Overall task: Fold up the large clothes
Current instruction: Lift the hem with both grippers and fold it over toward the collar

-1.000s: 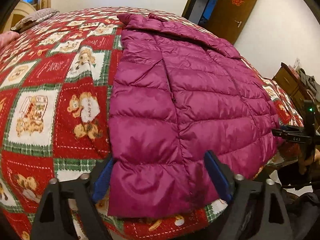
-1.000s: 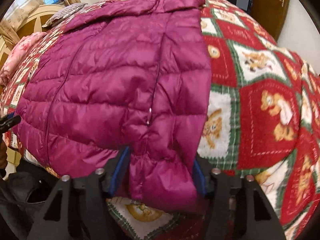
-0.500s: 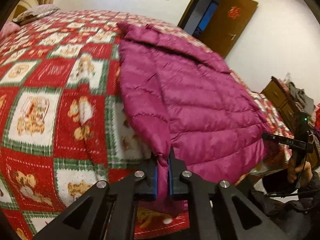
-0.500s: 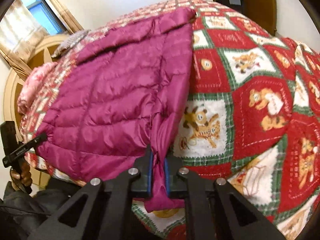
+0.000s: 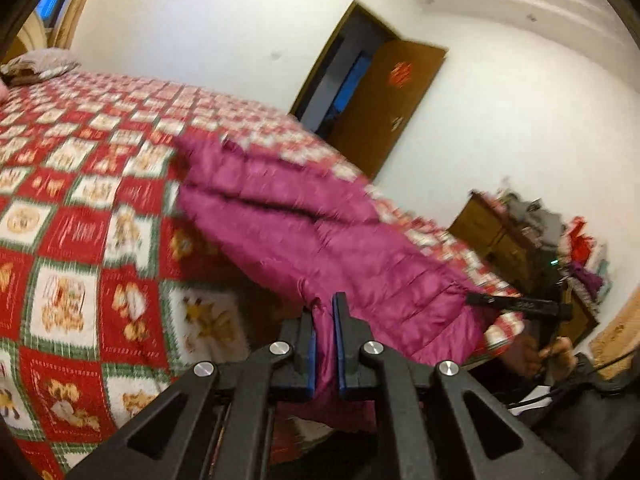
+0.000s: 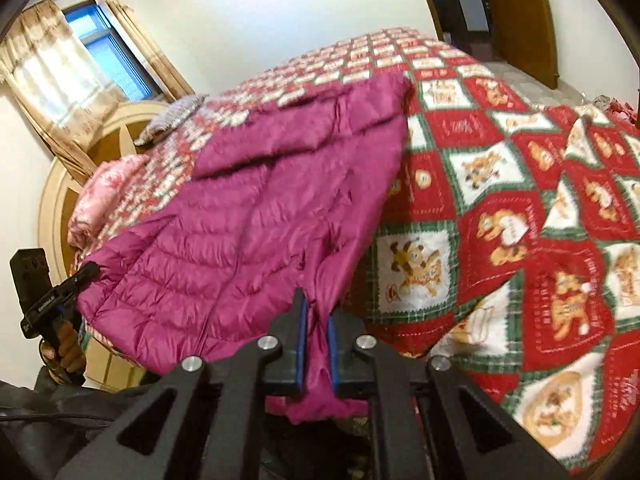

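A magenta quilted down jacket (image 5: 320,232) lies on a bed with a red, white and green teddy-bear quilt (image 5: 72,240). My left gripper (image 5: 323,320) is shut on the jacket's hem at one bottom corner and holds it lifted off the quilt. My right gripper (image 6: 316,320) is shut on the hem at the other bottom corner of the jacket (image 6: 260,216), also lifted. The collar end still rests on the quilt (image 6: 520,160). Each gripper shows small at the edge of the other's view, the right gripper (image 5: 516,304) and the left gripper (image 6: 60,292).
An open wooden door (image 5: 384,108) is in the far wall. A wooden dresser (image 5: 492,236) with piled clothes stands right of the bed. Pillows (image 6: 108,196), a round headboard (image 6: 64,184) and a curtained window (image 6: 96,56) are at the bed's head.
Both grippers closed on the jacket's bottom hem, then lifted it up off the quilt. The views have tilted upward and the lower half of the jacket now hangs in the air.
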The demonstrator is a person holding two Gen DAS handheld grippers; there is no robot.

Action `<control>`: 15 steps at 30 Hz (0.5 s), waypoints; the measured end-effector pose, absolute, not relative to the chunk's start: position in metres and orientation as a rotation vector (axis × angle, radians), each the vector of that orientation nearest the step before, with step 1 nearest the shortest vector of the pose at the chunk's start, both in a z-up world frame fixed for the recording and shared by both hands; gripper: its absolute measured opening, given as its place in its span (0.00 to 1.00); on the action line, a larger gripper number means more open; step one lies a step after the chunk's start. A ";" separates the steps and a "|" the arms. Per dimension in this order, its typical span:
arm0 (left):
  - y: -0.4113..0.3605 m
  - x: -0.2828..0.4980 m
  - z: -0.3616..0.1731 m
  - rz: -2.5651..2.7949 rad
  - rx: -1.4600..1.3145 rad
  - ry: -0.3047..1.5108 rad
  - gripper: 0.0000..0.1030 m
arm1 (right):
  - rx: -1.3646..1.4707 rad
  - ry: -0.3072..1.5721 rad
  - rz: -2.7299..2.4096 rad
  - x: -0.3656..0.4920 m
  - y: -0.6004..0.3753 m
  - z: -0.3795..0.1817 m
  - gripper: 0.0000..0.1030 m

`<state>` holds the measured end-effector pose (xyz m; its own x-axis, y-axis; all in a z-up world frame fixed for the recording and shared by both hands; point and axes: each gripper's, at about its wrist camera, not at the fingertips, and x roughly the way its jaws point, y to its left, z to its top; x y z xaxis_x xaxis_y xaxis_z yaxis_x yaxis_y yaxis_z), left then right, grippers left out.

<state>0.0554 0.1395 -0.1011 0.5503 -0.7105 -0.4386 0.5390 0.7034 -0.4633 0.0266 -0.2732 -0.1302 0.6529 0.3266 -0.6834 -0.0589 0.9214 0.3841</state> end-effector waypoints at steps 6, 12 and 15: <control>0.147 0.034 -0.058 -0.858 -0.278 0.547 0.06 | 0.386 0.739 0.222 0.000 -0.285 -0.084 0.11; 0.158 0.047 -0.022 -0.900 -0.325 0.458 0.06 | 0.473 0.637 0.253 0.006 -0.295 -0.057 0.11; 0.158 0.090 -0.013 -0.853 -0.369 0.460 0.06 | 0.525 0.613 0.273 0.040 -0.307 -0.048 0.11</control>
